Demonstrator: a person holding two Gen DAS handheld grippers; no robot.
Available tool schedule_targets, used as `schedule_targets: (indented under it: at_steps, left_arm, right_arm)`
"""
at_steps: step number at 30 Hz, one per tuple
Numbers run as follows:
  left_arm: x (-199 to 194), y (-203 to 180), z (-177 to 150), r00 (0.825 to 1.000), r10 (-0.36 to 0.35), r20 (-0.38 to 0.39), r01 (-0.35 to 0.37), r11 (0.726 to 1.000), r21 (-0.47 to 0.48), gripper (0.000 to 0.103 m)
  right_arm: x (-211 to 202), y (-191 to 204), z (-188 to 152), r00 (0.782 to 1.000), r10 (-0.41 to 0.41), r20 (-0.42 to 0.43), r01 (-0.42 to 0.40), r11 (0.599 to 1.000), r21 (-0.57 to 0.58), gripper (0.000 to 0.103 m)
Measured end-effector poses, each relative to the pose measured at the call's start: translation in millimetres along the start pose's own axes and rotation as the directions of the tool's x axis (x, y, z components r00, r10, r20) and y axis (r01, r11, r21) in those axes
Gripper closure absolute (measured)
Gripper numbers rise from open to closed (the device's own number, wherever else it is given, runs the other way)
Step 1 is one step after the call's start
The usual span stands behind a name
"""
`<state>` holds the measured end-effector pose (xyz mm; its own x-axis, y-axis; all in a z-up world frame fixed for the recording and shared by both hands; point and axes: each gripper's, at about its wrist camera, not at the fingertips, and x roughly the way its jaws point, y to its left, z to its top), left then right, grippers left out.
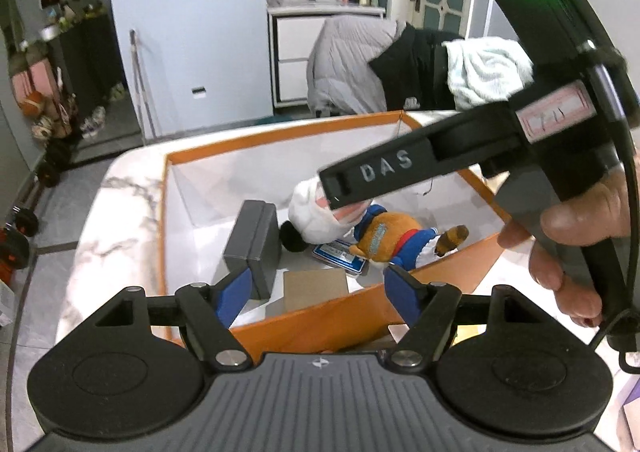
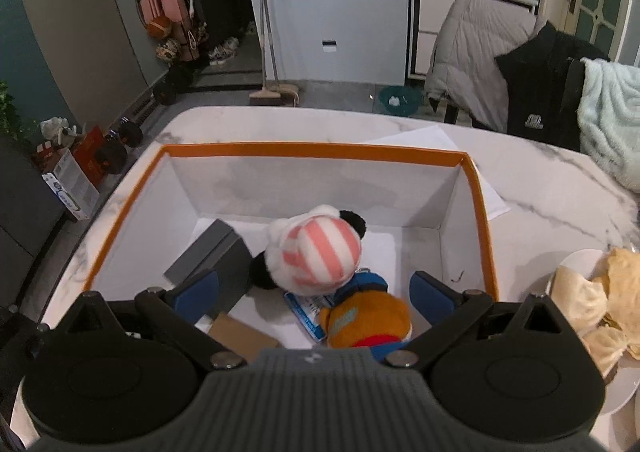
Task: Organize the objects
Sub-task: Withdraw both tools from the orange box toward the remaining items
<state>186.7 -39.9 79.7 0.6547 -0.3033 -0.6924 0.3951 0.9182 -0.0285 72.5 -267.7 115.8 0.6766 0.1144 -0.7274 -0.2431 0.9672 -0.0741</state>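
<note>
Both grippers, left gripper [image 1: 316, 292] and right gripper [image 2: 314, 292], fingers spread, empty, above orange box [image 2: 312, 151]. Plush toy [image 2: 316, 256] lies mid-floor, grey case [image 2: 212, 252] against left wall. Best lift clear of rim before next pick.

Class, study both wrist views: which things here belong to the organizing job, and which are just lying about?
Part of the job:
orange-rimmed box
panda plush
brown plush
grey case
cardboard piece
blue packet

Lying about:
plate of flatbread
paper sheet
grey jacket
broom
</note>
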Motion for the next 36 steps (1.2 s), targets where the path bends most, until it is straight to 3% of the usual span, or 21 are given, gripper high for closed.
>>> schedule_targets:
  at_steps: [14, 24, 36]
  left_arm:
    - [-47.9, -8.2, -27.2, 0.996, 0.042, 0.076, -0.041, 0.999, -0.012, 0.015]
    - [-63.3, -11.6, -58.8, 0.996, 0.045, 0.079, -0.043, 0.999, -0.017, 0.014]
    - [-67.0, -13.3, -87.3, 0.995, 0.058, 0.076, -0.055, 0.998, -0.030, 0.014]
  right_arm:
    - [-66.5, 21.7, -63.8, 0.992, 0.068, 0.108, -0.052, 0.989, -0.139, 0.001]
    - [-86.2, 29.4, -109.4, 0.984, 0.125, 0.125, -0.104, 0.981, -0.162, 0.001]
    - [-96.6, 23.8, -139.0, 0.977, 0.150, 0.149, -0.121, 0.975, -0.187, 0.001]
